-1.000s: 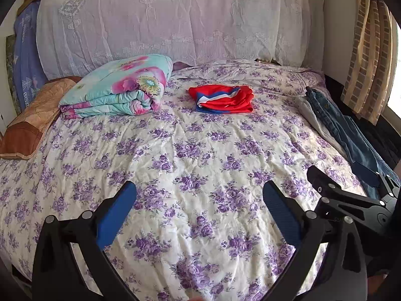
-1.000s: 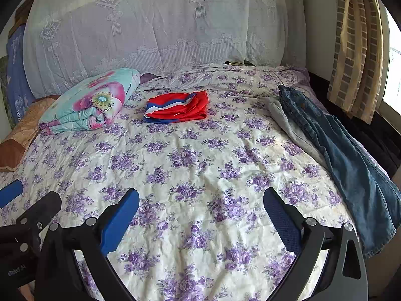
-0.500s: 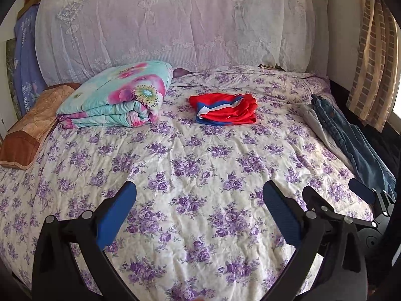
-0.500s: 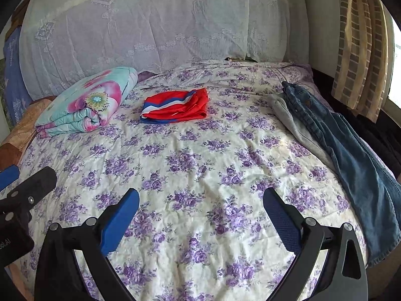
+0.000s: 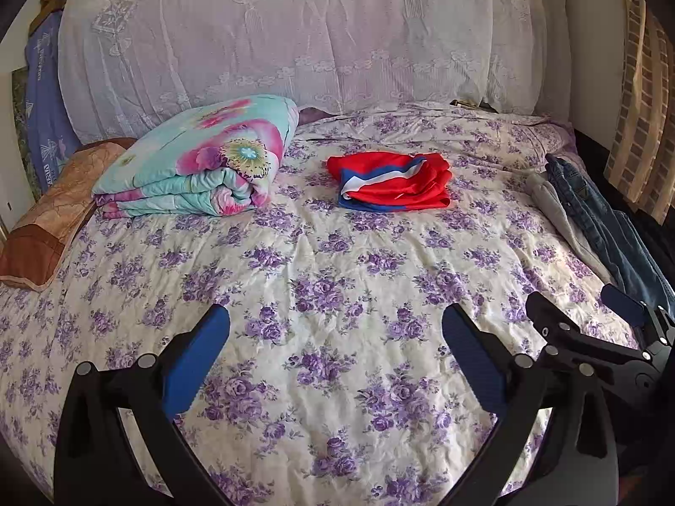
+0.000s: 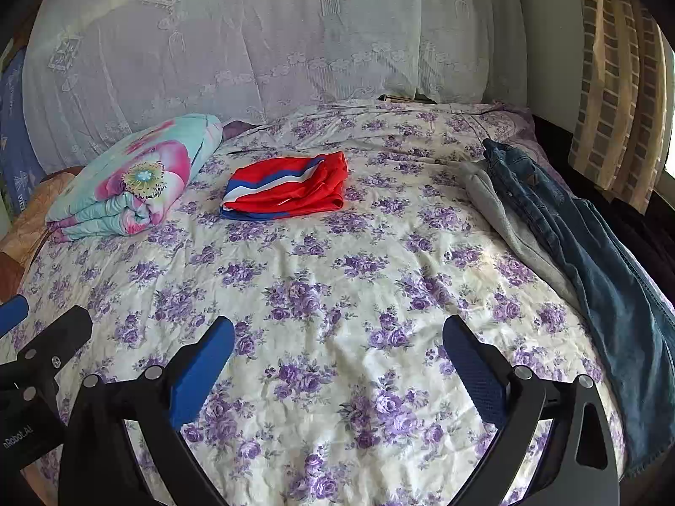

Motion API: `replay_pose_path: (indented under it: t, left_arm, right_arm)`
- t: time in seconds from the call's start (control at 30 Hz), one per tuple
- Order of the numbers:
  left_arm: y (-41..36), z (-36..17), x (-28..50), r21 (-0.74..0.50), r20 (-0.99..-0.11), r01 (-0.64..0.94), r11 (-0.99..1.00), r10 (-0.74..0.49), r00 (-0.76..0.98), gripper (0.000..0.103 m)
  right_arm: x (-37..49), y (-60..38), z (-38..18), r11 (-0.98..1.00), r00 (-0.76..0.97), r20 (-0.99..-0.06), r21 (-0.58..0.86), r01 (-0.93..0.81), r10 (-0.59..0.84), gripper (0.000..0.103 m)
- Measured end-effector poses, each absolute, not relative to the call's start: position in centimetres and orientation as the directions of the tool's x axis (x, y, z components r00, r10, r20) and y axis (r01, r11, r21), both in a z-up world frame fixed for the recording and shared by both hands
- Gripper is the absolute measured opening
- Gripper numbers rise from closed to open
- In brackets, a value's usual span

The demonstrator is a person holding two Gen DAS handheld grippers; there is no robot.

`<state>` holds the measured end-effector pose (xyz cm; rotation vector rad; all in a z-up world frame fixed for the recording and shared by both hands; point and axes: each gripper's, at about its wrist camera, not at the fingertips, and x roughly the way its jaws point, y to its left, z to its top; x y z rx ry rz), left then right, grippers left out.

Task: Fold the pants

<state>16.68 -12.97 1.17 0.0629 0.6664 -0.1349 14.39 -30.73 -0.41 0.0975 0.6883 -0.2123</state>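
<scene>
Blue jeans (image 6: pixel 590 253) lie stretched along the bed's right edge, partly over a grey garment (image 6: pixel 506 219); in the left wrist view the jeans (image 5: pixel 599 215) and grey garment (image 5: pixel 557 215) sit at far right. A folded red, white and blue garment (image 5: pixel 390 183) (image 6: pixel 287 189) rests mid-bed toward the back. My left gripper (image 5: pixel 335 358) hovers open above the floral bedspread (image 5: pixel 337 278), holding nothing. My right gripper (image 6: pixel 337 362) is open too, empty, left of the jeans. Each gripper shows at the edge of the other's view.
A folded floral quilt (image 5: pixel 198 160) (image 6: pixel 130 181) lies at the back left beside a brown pillow (image 5: pixel 50 215). A lace-covered headboard (image 5: pixel 295 33) stands behind. Striped curtains (image 6: pixel 616 84) hang at the right. Bare bedspread (image 6: pixel 320 278) spans the middle.
Both grippers have drawn back and risen slightly, so the bed looks farther away and more of the headboard shows. Both stay open; no garment has moved.
</scene>
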Motion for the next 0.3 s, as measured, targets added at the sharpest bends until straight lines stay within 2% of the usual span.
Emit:
replay_pose_path:
  t: [0.3]
  left_arm:
    - [-12.42,1.06,17.07,-0.008,-0.629,0.120,0.993,-0.098,0.771,0.098]
  right_arm:
    - [14.54,-30.56,-0.56,0.975,0.755,-0.636,0.021,0.223,-0.159,0.100]
